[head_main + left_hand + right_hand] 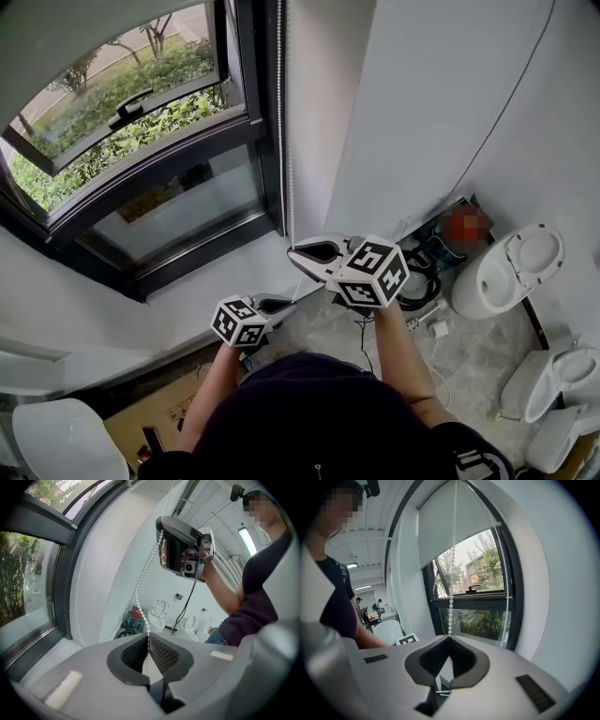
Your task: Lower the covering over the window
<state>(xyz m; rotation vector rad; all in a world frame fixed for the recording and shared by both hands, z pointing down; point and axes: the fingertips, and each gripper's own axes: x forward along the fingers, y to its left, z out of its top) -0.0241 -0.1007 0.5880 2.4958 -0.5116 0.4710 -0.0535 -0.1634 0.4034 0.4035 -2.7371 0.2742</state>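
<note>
A white bead chain (280,112) hangs down the right side of the black-framed window (141,141). My right gripper (302,255) is shut on the chain, higher up. My left gripper (284,302) is shut on the same strand just below it. In the left gripper view the beads (143,592) run from the closed pads (161,656) up to the right gripper (162,526). The right gripper view shows the chain (450,606) rising from the closed jaws to a white roller blind (450,527), which covers the top of the window. The chain's second strand (505,597) hangs free by the frame.
A white window sill (216,267) lies below the glass. Several white toilets (511,267) and a vacuum with cables (422,267) stand on the floor at the right. A white chair (66,436) and a cardboard box (159,412) are at the lower left.
</note>
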